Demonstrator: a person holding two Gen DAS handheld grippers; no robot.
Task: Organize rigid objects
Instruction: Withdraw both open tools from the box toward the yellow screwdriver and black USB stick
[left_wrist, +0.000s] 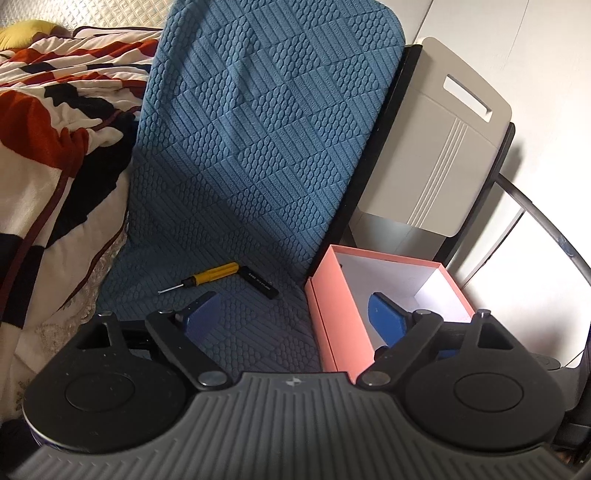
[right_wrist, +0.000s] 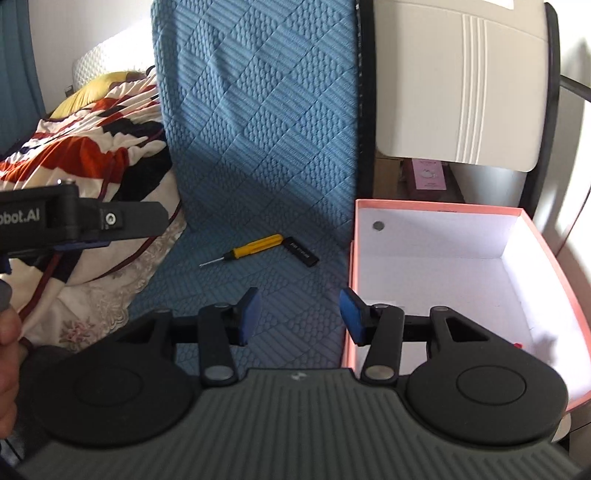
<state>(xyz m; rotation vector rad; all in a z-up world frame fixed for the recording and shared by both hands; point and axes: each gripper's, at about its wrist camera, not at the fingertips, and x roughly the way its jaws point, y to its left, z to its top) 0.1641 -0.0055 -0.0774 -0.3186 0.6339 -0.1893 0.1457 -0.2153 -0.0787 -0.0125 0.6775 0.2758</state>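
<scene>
rigid objects on view: 1 pink box (right_wrist: 436, 280), 1 yellow-handled screwdriver (right_wrist: 246, 252), 1 black bar (right_wrist: 302, 253). order below runs largest to smallest.

1 blue quilted cover (left_wrist: 258, 155): soft fabric, embossed in squares of ribs and ovals; it carries both small items.

1 patterned blanket (left_wrist: 55, 122): fleecy, red, black and white, lying left of the cover.

1 grey panel (left_wrist: 436, 147): smooth, rounded corners, 1 slot, 4 raised ribs, standing behind the box.

pink box: cardboard, rectangular, open-topped, white inside, sitting at the cover's right edge.

left gripper (left_wrist: 291, 314): 2 blue pads spread wide, nothing between them; the right pad sits over the box. no earlier view is available for comparison.

right gripper (right_wrist: 297, 314): 2 blue pads partly apart, holding nothing, poised above the cover beside the box wall.

screwdriver: thin metal shaft, lying flat on the cover, its handle end touching the bar.

black bar: flat, oblong, with pale lettering too small to read.
</scene>
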